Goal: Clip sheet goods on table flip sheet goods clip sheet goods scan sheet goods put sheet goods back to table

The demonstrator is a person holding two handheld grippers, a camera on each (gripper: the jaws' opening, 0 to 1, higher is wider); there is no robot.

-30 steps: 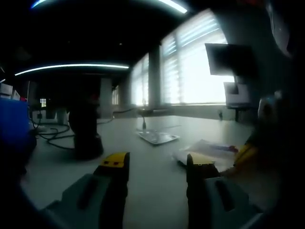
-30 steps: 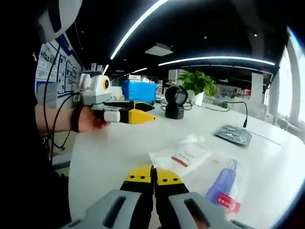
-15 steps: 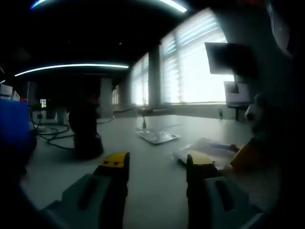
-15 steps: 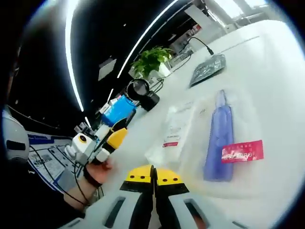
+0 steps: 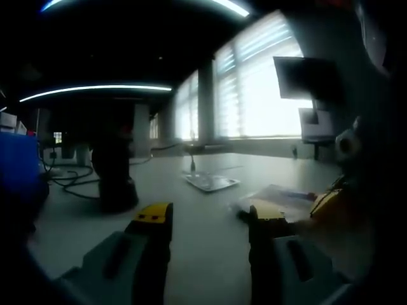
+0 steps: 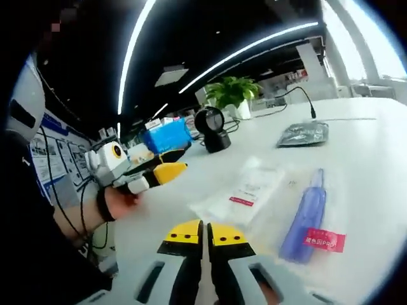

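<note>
A: Where are your grippers?

B: Your right gripper [image 6: 205,232] rises at six o'clock in the right gripper view, its yellow-tipped jaws pressed together with nothing between them. Your left gripper [image 5: 208,219] has its jaws spread wide over the white table [image 5: 210,254], holding nothing.

A: And the sheet goods?

B: The clear flat packet with a white card and red label [image 6: 245,194] lies on the table just past your right jaw tips, toward one o'clock. Beside it, at three o'clock, lies a clear pouch holding a blue tube with a pink label [image 6: 311,222]. A grey foil packet [image 6: 303,133] sits farther off at two o'clock.

A: What's hard to read?

B: The left gripper view is dim. The dark rounded scanner on its stand [image 5: 114,175] at nine o'clock is a silhouette, and the packets at three o'clock blur behind a yellow-tipped shape at the edge. In the right gripper view, your hand [image 6: 117,203] at nine o'clock holds the left gripper; whether those yellow tips are parted, you cannot tell from there.
</note>
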